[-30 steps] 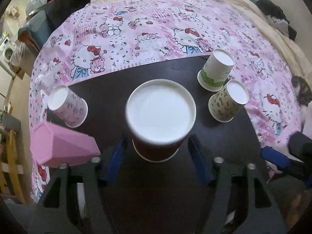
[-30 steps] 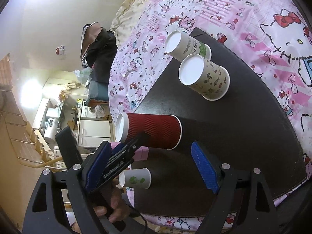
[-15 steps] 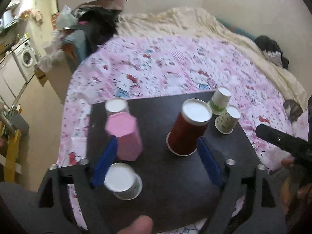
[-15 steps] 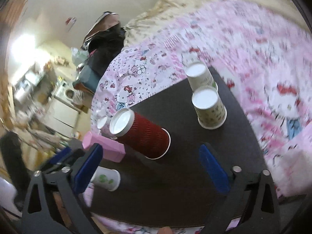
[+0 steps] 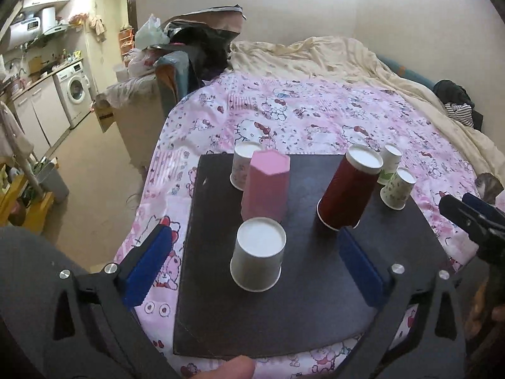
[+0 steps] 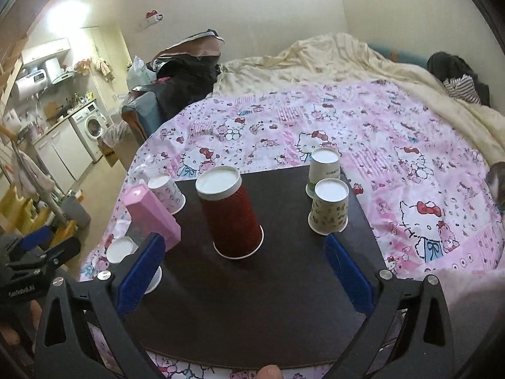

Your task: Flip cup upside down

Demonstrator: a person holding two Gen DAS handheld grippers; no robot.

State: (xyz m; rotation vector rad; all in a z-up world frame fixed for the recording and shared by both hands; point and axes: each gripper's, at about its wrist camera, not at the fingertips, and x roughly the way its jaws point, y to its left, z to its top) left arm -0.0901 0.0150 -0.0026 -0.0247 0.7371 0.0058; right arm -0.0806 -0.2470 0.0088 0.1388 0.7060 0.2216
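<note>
Red cup stands inverted on dark board over pink bedsheet; both claws gape empty.

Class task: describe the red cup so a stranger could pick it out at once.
Find the dark board lying on the pink cartoon bedsheet. Near its middle stands the red cup, upside down. It is the tallest cup there and the only dark red, ribbed one; its neighbours are pale.

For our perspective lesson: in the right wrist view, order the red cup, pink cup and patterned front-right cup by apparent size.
1. Red cup, largest.
2. Pink cup.
3. Patterned cup.
The pink cup is partly hidden by the gripper finger, so second place is unsure.
</note>
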